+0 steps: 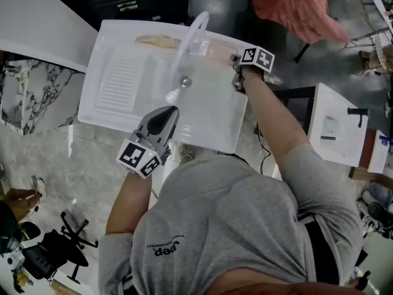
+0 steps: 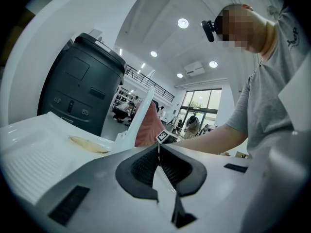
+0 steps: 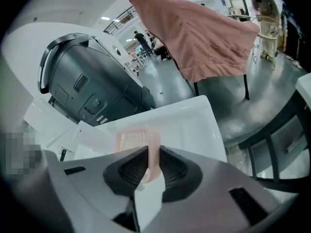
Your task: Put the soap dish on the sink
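Head view: the white one-piece sink fills the upper middle of the frame. Its 9 o'clock half is a ribbed drainboard, bare. A flat yellowish scrap lies on the back ledge toward 11 o'clock; what it is, I cannot tell. The left tool hangs by the 6 o'clock rim of the basin, jaws pressed together with nothing between them. It looks idle, probably parked low and near to stay out of the working arm's way. An arched faucet rises near the sink's middle. The right arm reaches along the basin's 3 o'clock side to the sink's 1 o'clock corner. There the right tool is narrow, clamped on the near rim of the pink slotted dish. An edge grip makes sense: most of the dish sticks out ahead of the jaws, so it can go down flat on the ledge before the tool fouls the sink. The dish sits over the back corner ledge, just right of the faucet. Whether it rests there or hangs a shade above, I cannot tell. My read is that the placing is nearly done and only letting go remains. The risk is that a dish held by one rim may tip or skid if freed before it lies flat. Beyond the sink at 1 o'clock a pink cloth is draped, well apart from the job.
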### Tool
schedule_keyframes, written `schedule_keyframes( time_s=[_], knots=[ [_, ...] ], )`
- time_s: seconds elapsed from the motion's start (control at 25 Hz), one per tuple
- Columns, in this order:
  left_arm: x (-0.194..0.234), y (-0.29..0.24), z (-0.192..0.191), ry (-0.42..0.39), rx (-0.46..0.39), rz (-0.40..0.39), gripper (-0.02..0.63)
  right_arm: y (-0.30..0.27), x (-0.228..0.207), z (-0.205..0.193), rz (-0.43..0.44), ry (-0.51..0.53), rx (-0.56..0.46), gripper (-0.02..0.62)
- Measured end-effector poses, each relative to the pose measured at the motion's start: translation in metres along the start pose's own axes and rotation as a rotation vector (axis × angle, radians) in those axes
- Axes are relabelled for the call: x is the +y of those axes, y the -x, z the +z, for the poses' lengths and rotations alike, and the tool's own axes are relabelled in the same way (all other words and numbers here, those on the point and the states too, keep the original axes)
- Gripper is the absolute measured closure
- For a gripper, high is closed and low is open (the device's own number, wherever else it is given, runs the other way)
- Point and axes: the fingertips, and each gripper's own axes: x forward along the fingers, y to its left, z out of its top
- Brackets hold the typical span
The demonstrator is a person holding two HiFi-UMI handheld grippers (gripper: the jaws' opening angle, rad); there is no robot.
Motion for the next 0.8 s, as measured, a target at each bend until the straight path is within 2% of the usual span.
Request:
schedule_keyframes(
  time_s=[0.8],
  knots=[
    [-0.004,-0.004,-0.006,0.007,0.006,0.011,0.583,-0.008,-0.012,0.006,-0.061,-0.025,0.025,0.468]
  ],
)
